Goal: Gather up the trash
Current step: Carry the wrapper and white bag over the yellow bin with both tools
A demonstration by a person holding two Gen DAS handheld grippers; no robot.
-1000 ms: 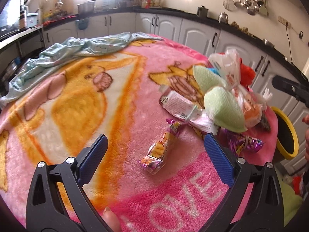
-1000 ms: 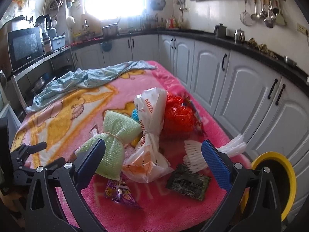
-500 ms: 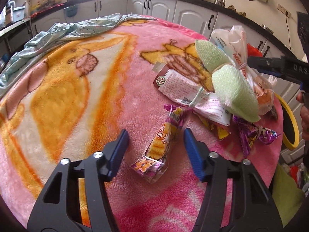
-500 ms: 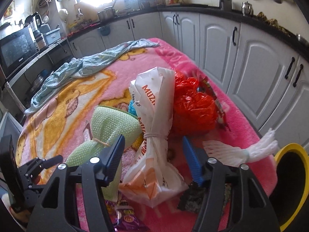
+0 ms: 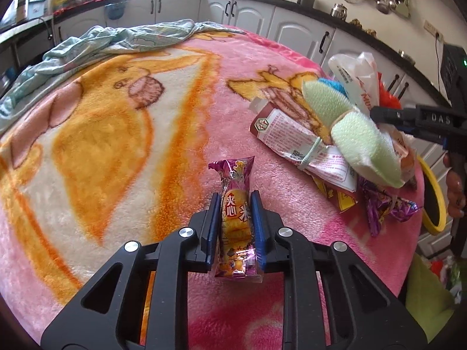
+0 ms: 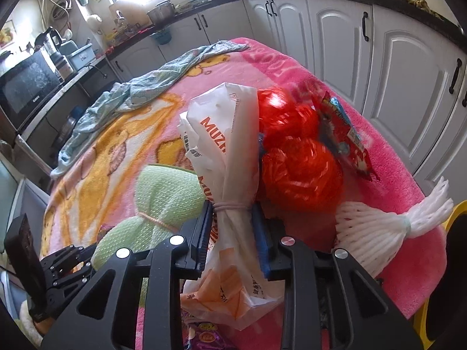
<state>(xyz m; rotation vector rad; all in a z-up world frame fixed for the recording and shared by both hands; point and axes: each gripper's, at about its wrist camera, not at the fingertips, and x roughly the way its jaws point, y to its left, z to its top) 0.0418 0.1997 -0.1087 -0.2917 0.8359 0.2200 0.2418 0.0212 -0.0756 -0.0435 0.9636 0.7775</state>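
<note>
My left gripper (image 5: pixel 235 204) is shut on a purple and orange snack wrapper (image 5: pixel 235 198) lying on the pink blanket (image 5: pixel 116 116). My right gripper (image 6: pixel 232 213) is shut on the tied neck of a white and orange plastic bag (image 6: pixel 224 151). Beside that bag lie a green mesh bundle (image 6: pixel 163 198), a red plastic bag (image 6: pixel 294 157), a white foam net (image 6: pixel 376 230) and a red snack packet (image 6: pixel 344 137). In the left wrist view the trash pile shows at the right, with a red and white pouch (image 5: pixel 294 137) and purple wrappers (image 5: pixel 382 207).
A yellow-rimmed bin (image 6: pixel 443 277) stands past the table's right edge; it also shows in the left wrist view (image 5: pixel 435 201). A light blue cloth (image 5: pixel 111 43) lies at the far end of the table. White cabinets (image 6: pixel 379 43) run along the right.
Both grippers moved forward and closed: the left onto the snack wrapper, the right onto the neck of the white and orange bag.
</note>
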